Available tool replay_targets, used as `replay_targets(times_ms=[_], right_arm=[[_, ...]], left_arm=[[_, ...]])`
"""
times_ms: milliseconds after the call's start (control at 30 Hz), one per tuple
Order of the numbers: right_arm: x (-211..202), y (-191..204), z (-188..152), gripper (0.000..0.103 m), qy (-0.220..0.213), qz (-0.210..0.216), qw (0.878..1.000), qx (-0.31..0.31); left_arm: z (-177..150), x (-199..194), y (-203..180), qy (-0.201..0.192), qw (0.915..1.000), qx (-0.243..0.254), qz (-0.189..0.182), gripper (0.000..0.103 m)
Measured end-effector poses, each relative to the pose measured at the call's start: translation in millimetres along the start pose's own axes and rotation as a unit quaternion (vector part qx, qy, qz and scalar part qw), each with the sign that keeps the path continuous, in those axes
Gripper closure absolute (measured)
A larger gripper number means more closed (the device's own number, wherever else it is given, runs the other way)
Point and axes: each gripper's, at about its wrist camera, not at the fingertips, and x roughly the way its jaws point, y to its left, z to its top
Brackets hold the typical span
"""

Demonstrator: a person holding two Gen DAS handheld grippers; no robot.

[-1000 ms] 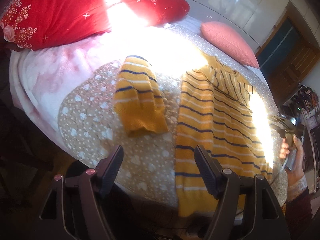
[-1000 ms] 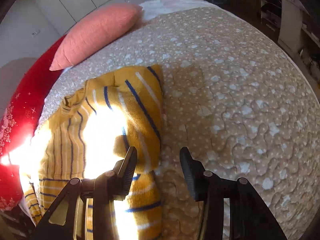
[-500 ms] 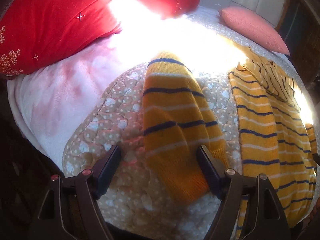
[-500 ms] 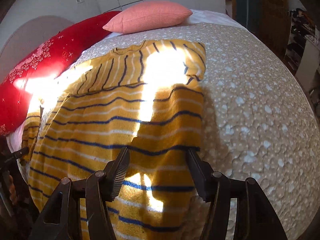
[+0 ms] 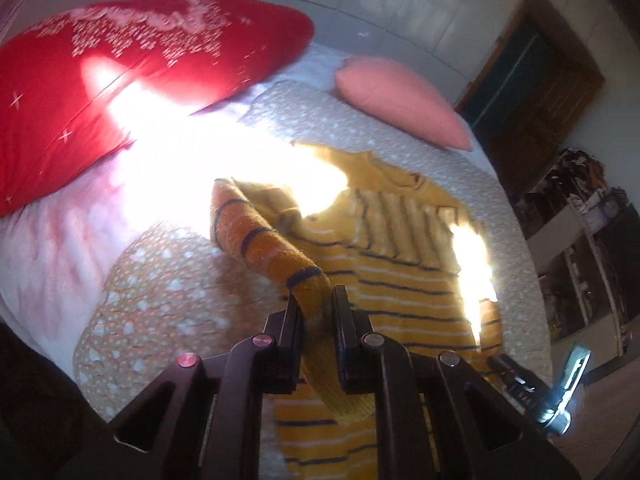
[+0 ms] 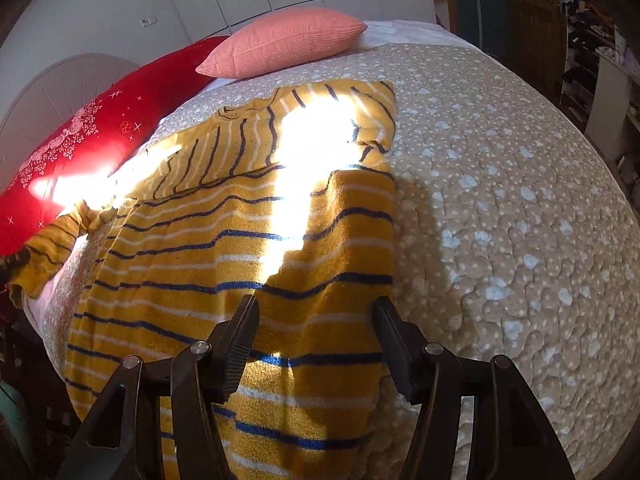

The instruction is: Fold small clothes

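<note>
Sleeve (image 5: 276, 248) of the yellow striped sweater (image 6: 224, 264) is pinched in the closing left claw (image 5: 318, 308) at bottom centre, lifted off the bed (image 6: 500, 208). Right claw (image 6: 316, 320) hovers open over the sweater's hem, mid-frame. Red pillow (image 5: 120, 76) lies upper left.

1. From my seat the sweater (image 6: 256, 264) is mustard yellow with thin navy and white stripes.
2. Its sleeve (image 5: 264, 248) has the same mustard with dark bands.
3. The bedspread (image 6: 500, 200) is beige with white hearts and dots.
4. Big pillow (image 5: 132, 64) is red with white flowers, small cushion (image 6: 284, 40) plain salmon pink.
</note>
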Motion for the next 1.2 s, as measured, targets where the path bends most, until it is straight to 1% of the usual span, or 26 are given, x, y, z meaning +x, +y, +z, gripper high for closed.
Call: replay_targets(times_ms=[100, 167, 233, 267, 300, 333, 367, 433, 500, 567, 600, 633, 767, 833, 867, 933, 1000, 1067, 1133, 1200], right_arm=[[-10.6, -13.3, -4.0, 0.04, -0.013, 0.002, 1.0, 0.015], [-20.5, -26.6, -6.4, 0.04, -0.026, -0.003, 0.999, 0.03], [-31.3, -40.7, -9.4, 0.04, -0.039, -0.012, 0.998, 0.043], [-36.7, -48.3, -10.9, 0.04, -0.044, -0.016, 0.998, 0.048], [-41.8, -55.2, -11.8, 0.04, -0.047, -0.02, 0.997, 0.051], [-46.2, -62.3, -13.2, 0.04, -0.049, -0.024, 0.997, 0.055], [-50.0, -69.3, -14.8, 0.04, -0.048, -0.028, 0.997, 0.058], [-56.4, -82.9, -17.0, 0.04, -0.047, -0.037, 0.996, 0.065], [-61.2, -94.7, -18.5, 0.04, -0.047, -0.039, 0.995, 0.072], [-63.5, -100.1, -16.7, 0.04, -0.049, -0.034, 0.995, 0.078], [-63.5, -100.3, -15.3, 0.04, -0.05, -0.028, 0.995, 0.08], [-62.9, -98.0, -13.6, 0.04, -0.05, -0.019, 0.995, 0.082], [-49.8, -72.6, 1.2, 0.04, -0.039, 0.036, 0.996, 0.073], [-38.1, -54.3, 12.0, 0.04, -0.033, 0.048, 0.997, 0.052], [-30.9, -45.9, 19.0, 0.04, -0.03, 0.042, 0.998, 0.041], [-15.2, -33.4, 33.6, 0.04, -0.026, 0.029, 0.999, 0.029], [3.7, -23.3, 51.0, 0.04, -0.017, 0.021, 0.999, 0.016], [24.9, -11.8, 65.9, 0.04, -0.005, 0.002, 1.0, -0.004], [48.1, 1.2, 71.9, 0.04, 0.022, -0.01, 0.999, -0.031], [67.7, 14.7, 68.2, 0.04, 0.054, -0.025, 0.996, -0.062]], left_arm=[[12.4, 3.0, -67.8, -0.01, 0.9978, 0.043, -0.049, 0.09], [12.6, 18.5, -114.0, 0.001, 0.9942, 0.077, -0.076, 0.09], [5.9, 40.2, -155.1, 0.014, 0.9901, 0.11, -0.086, 0.088], [0.1, 52.8, -172.6, 0.019, 0.9886, 0.123, -0.084, 0.08], [-7.2, 65.3, -187.1, 0.03, 0.9869, 0.135, -0.082, 0.069], [-16.2, 77.0, -198.2, 0.046, 0.9848, 0.144, -0.084, 0.064], [-25.0, 86.2, -205.9, 0.062, 0.9824, 0.149, -0.095, 0.059], [-43.7, 96.0, -212.5, 0.088, 0.9768, 0.157, -0.116, 0.059], [-61.4, 95.4, -208.8, 0.102, 0.9737, 0.17, -0.112, 0.059], [-72.8, 88.9, -196.3, 0.103, 0.9743, 0.172, -0.102, 0.056], [-77.3, 82.8, -183.4, 0.102, 0.976, 0.168, -0.094, 0.051], [-79.5, 77.5, -170.3, 0.098, 0.9784, 0.161, -0.084, 0.049], [-79.5, 50.8, -114.4, 0.072, 0.9884, 0.125, -0.047, 0.046], [-79.4, 35.6, -89.3, 0.058, 0.9925, 0.102, -0.035, 0.042], [-80.4, 28.5, -76.8, 0.052, 0.9942, 0.089, -0.032, 0.04], [-83.1, 16.5, -54.6, 0.042, 0.9966, 0.066, -0.027, 0.039], [-85.6, 7.6, -37.3, 0.034, 0.998, 0.049, -0.023, 0.039], [-88.3, 1.9, -24.0, 0.029, 0.9987, 0.038, -0.017, 0.039], [-90.8, -1.2, -15.8, 0.024, 0.9992, 0.03, -0.012, 0.038], [-92.7, -1.7, -6.4, 0.023, 0.9995, 0.018, -0.012, 0.038]])
